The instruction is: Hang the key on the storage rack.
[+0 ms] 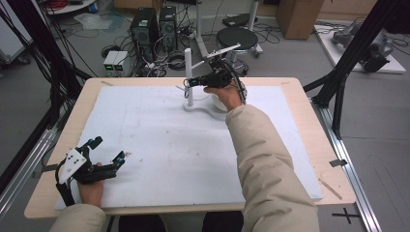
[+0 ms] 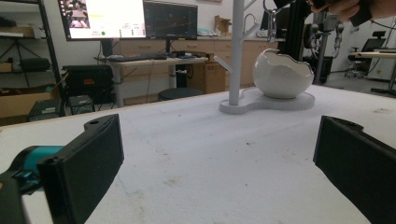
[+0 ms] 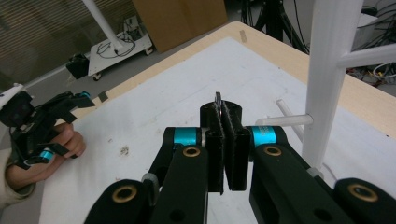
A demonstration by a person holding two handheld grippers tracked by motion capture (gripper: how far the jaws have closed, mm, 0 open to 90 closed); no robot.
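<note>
A thin metal piece (image 3: 218, 100), seemingly a ring or clip, is clamped edge-on between the right tongs (image 3: 224, 140) beside the white peg stand (image 1: 189, 77) near the table's far edge. It is judged light, stiff, slippery. Most of it is hidden. The left tongs (image 1: 107, 153) are held apart, empty, at the near-left corner.

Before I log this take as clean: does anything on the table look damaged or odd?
The white bowl on the stand's base, beside the white branched stand, has a jagged, eggshell-like rim, which may be its design. The white mat carries small brown specks. Nothing is tipped or spilled.
</note>
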